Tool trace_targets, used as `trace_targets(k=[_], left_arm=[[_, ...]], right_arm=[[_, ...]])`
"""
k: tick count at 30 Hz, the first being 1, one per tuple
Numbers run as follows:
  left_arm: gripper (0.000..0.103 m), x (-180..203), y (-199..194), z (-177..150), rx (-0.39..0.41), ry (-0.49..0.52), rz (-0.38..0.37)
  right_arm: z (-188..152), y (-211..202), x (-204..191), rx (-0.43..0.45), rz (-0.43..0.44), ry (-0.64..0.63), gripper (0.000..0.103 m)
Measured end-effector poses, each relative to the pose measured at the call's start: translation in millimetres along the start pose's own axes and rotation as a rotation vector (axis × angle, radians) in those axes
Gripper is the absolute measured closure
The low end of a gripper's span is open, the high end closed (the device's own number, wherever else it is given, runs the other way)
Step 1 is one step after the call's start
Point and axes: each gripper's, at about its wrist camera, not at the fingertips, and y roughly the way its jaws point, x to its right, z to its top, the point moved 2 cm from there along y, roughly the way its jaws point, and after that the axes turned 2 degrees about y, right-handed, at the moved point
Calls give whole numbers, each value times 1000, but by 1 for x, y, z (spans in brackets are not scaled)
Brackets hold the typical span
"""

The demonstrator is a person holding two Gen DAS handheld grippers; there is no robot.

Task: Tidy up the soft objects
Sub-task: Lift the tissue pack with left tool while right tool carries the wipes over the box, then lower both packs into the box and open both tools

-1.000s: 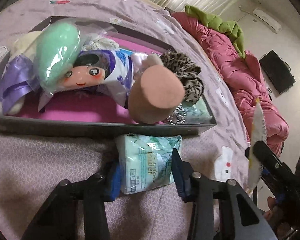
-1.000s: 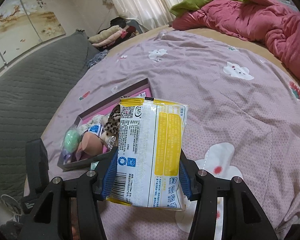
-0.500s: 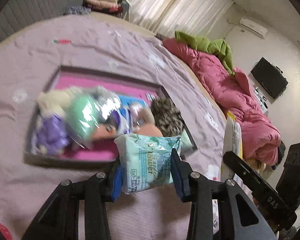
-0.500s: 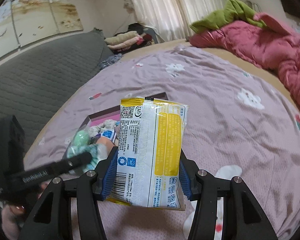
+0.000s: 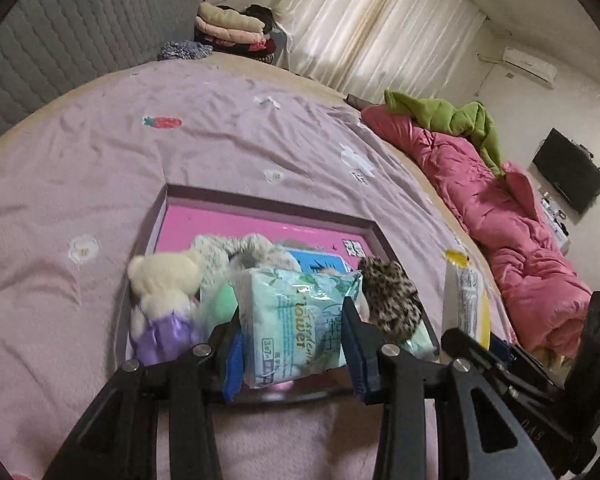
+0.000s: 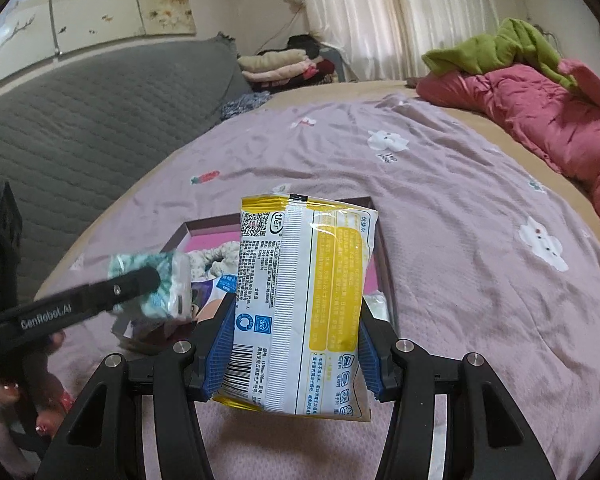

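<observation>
A big bed is covered by a purple sheet with little white clouds and a red strawberry stitched on it. A grey padded headboard is seen behind the bed, with a painted picture on the wall above it. Pale curtains are hung at the far side, and folded clothes are piled beside them. A pink quilt is bunched along the bed's edge, with a green blanket laid on top. A flat box with a pink inside is set on the sheet. Soft toys are packed inside it: a cream teddy in a purple dress, a leopard-print thing and a fluffy grey one. A green tissue pack is squeezed between the half-closed jaws of the left gripper, up over the near side of the box. A yellow and white packet is pinched upright by the right gripper, also half closed, in the air on the near side of the box.
</observation>
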Motion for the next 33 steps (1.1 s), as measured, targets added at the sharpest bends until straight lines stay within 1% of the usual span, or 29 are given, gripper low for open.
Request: trace_targets(k=[5, 8, 9, 12, 14, 16, 18, 20, 22, 24, 25, 27, 30, 33], left_arm=[[61, -2, 17, 6, -24, 12, 32], [61, -1, 25, 7, -33, 27, 46], [61, 0, 27, 7, -36, 35, 51], [60, 2, 34, 6, -51, 56, 70], [60, 3, 39, 6, -56, 74, 78], [58, 5, 42, 5, -57, 92, 85], [57, 6, 43, 5, -56, 98, 80], [56, 7, 41, 6, -48, 103, 78], [52, 9, 38, 7, -27, 120, 91], [39, 11, 28, 11, 22, 127, 92], [37, 11, 21, 14, 49, 122, 94], [36, 10, 9, 19, 88, 114, 102], [36, 9, -9, 23, 126, 108, 137], [36, 5, -20, 21, 123, 98, 173]], right_arm=[[11, 23, 2, -18, -20, -41, 47], [10, 40, 6, -59, -16, -31, 47], [8, 49, 8, -87, -26, -24, 47], [2, 66, 14, -146, -14, 11, 46], [-1, 73, 16, -157, -11, 30, 43], [0, 75, 17, -157, -7, 38, 42], [1, 75, 18, -158, 2, 51, 38], [3, 70, 19, -131, -2, 54, 33], [7, 59, 17, -92, 1, 52, 30], [11, 49, 16, -46, 14, 47, 30], [15, 41, 15, -14, 25, 47, 30], [19, 31, 13, 24, 40, 46, 30], [22, 11, 5, 85, 41, 9, 29], [16, -7, -4, 107, 36, -27, 29]])
